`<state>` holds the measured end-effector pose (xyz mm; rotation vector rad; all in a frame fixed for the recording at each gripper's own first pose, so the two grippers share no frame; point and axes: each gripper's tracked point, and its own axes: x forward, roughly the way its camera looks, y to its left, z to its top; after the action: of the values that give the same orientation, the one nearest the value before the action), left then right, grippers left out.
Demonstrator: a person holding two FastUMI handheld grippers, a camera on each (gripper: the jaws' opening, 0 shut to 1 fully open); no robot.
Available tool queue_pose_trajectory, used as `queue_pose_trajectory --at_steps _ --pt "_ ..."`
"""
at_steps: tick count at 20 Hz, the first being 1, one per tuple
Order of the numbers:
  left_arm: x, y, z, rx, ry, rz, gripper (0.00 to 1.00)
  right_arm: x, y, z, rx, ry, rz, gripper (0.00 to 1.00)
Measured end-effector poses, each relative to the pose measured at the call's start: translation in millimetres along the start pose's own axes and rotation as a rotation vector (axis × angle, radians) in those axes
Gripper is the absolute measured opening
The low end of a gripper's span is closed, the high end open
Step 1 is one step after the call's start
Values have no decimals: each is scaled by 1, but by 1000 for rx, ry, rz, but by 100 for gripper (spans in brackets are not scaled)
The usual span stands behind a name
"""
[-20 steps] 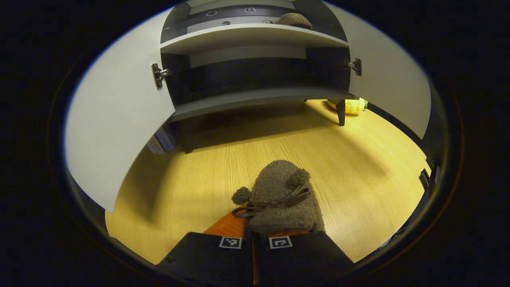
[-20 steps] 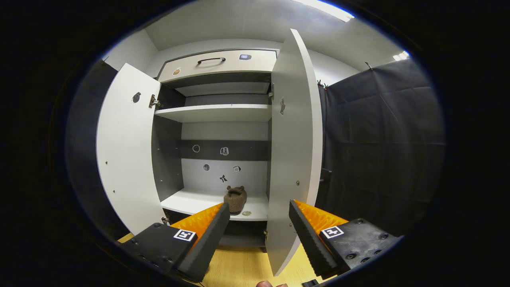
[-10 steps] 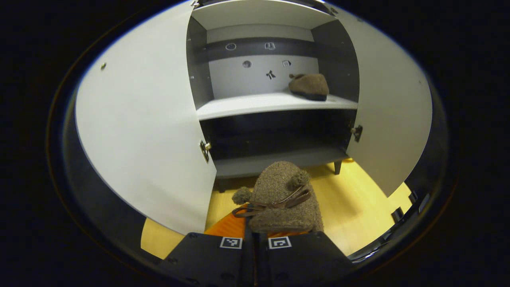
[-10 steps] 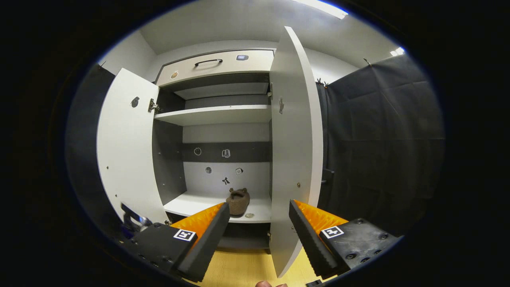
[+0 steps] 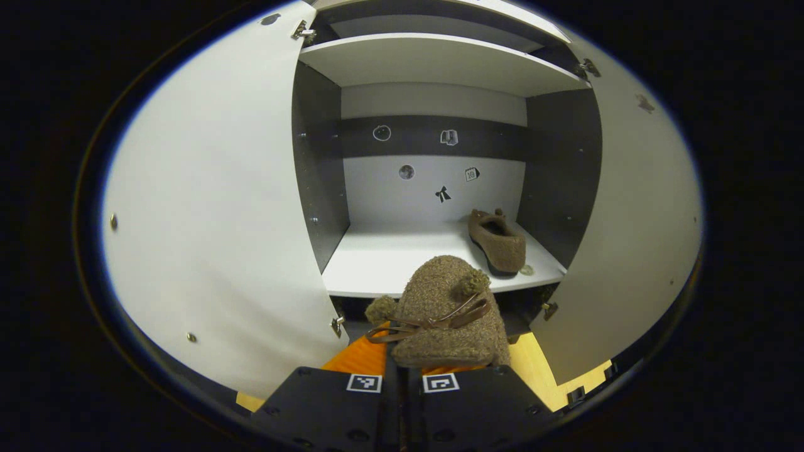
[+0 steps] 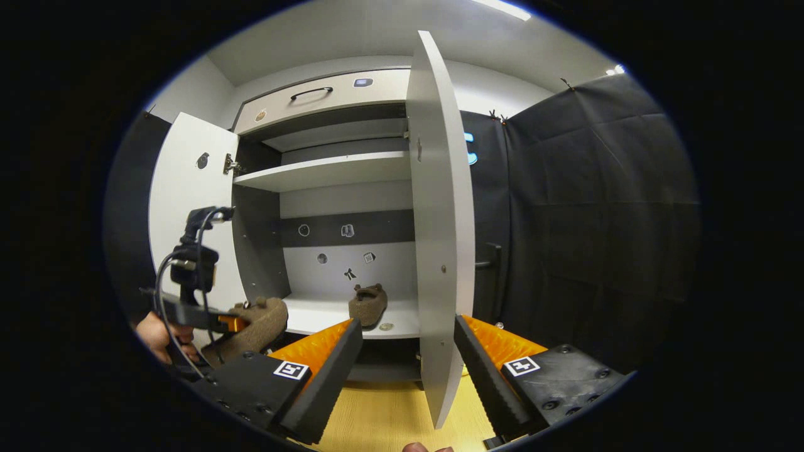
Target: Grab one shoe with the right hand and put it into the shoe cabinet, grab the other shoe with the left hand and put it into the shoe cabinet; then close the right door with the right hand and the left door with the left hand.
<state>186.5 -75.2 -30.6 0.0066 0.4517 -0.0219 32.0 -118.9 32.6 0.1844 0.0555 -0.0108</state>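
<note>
left gripper (image 5: 402, 376): fingers pinched tight on fuzzy brown bow slipper (image 5: 443, 311), frame bottom centre
right gripper (image 6: 407, 361): spread wide, empty
second brown slipper (image 6: 368, 304): on white shoe cabinet shelf (image 6: 314, 317)

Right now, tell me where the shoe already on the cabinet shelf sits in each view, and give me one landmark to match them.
Left gripper view: the shoe on the shelf lies right of centre, at the shelf's right end, beyond the shoe held by the left gripper.
Right gripper view: the same shoe sits low and centre, just left of the open right door.
Shared landmark: the small bow sticker on the back wall.
</note>
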Motion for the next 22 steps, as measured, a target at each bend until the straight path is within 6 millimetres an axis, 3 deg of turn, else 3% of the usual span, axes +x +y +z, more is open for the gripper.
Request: queue_pose_trajectory --at_steps 8,11,17,20,22 --pt "97 4 89 -7 -42 67 9 -16 -42 -11 10 38 -54 97" --pt "143 0 105 38 -13 89 9 -20 -61 -13 11 45 -85 97" --pt "241 -9 99 80 83 118 9 -21 -110 -10 -6 46 -164 97" --pt "275 -9 86 118 137 140 10 -14 -132 -13 0 61 -201 97" --pt "287 -11 79 129 157 135 9 -11 -145 -16 11 68 -222 97"
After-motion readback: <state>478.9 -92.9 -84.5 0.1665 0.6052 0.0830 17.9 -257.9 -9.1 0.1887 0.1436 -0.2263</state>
